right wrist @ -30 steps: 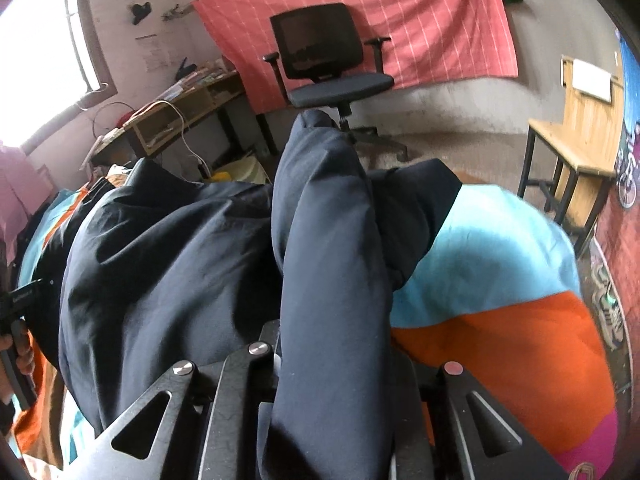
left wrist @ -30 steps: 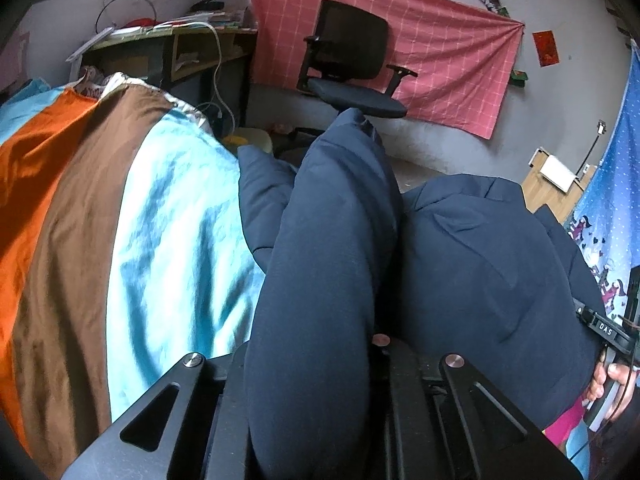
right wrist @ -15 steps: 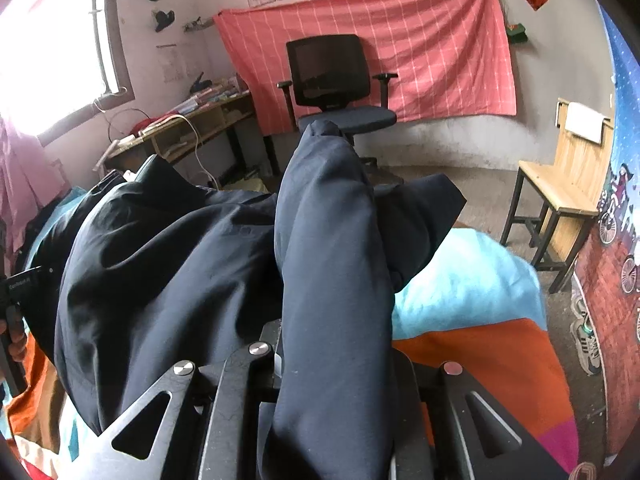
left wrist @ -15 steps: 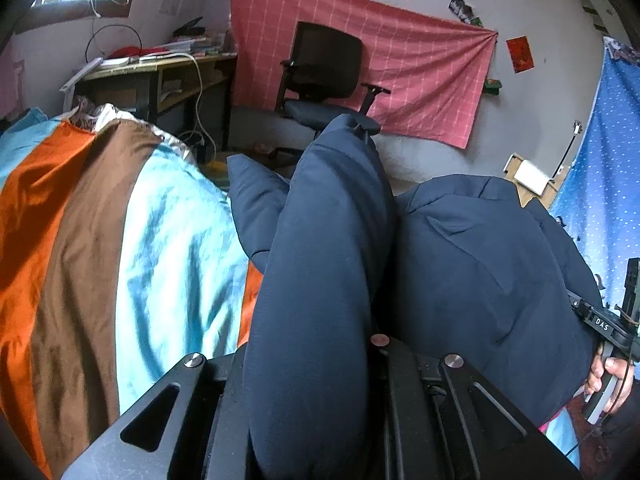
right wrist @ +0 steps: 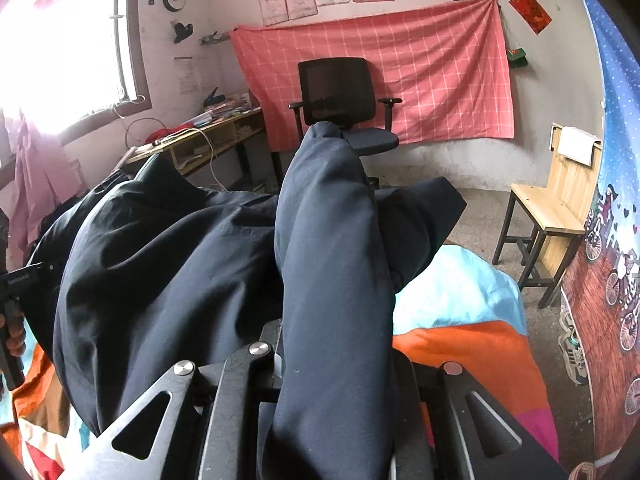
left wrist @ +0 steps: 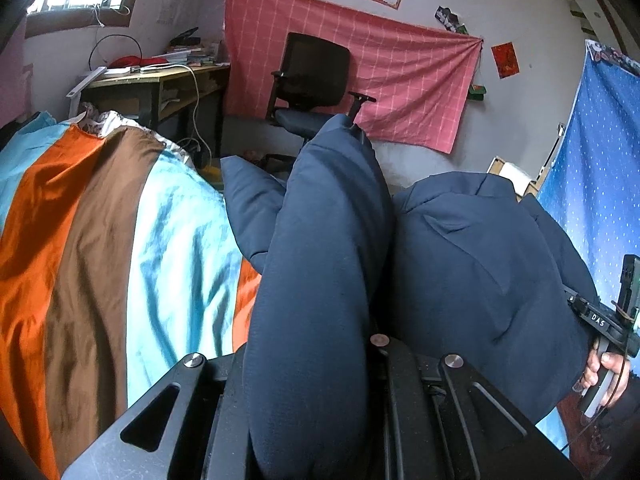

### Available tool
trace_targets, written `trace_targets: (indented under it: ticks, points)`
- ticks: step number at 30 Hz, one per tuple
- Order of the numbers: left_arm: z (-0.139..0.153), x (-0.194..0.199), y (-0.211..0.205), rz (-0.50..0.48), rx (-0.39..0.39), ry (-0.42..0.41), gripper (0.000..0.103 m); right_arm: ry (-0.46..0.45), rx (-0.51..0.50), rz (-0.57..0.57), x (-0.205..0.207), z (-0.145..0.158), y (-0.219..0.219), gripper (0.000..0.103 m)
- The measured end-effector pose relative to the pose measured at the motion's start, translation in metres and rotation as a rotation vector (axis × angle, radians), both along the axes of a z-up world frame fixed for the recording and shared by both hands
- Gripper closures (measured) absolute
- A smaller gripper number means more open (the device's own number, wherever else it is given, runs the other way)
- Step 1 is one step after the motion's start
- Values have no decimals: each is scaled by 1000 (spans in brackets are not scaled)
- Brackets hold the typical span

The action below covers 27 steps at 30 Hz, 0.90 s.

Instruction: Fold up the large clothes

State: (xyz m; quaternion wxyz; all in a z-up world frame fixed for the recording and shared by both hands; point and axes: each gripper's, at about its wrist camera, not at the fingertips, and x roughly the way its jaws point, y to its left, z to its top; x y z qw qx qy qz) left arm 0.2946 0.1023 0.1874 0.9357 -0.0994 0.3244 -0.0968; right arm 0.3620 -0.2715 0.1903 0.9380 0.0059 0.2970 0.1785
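holding the padded navy jacket (left wrist: 480, 264) clamped in left gripper (left wrist: 316, 392) and right gripper (right wrist: 332, 392), keep both level and taut, lowering evenly onto the striped bedspread (left wrist: 120, 240).

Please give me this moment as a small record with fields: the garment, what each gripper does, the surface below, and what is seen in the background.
garment: dark navy jacket, bunched, lifted above the bed
left gripper: shut on a thick fold of the jacket
right gripper: shut on another fold of the jacket
surface: striped bedspread, orange, brown and light blue
background: black office chair before a pink checked cloth; wooden chair at the right
fold state: not yet folded flat
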Motion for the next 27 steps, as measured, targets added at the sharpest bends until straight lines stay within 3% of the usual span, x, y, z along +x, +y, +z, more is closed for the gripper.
trace_targets:
  ticks: [6,11,16,19,23,25,27]
  points:
    - [-33,-11,-11,-13,39,60,92,34,-20,-2,-11,-22,-4,88]
    - [-85,-2,-20,-13,82,172,92,133,-49,-23,-8,-74,-7,87]
    - [-106,-3,-23,-2,135,190,86,204,-45,-84,-6,-120,-25,83]
    - [-112,-3,-30,4,201,201,76,244,-5,-114,-5,-127,-38,74]
    - [-120,-2,-25,51,216,230,60,275,-9,-135,-7,-130,-43,58]
    - [-123,-1,-25,83,227,247,55,290,-9,-152,-8,-131,-45,48]
    - [-124,0,-22,116,227,256,49,297,-8,-171,-9,-131,-47,30]
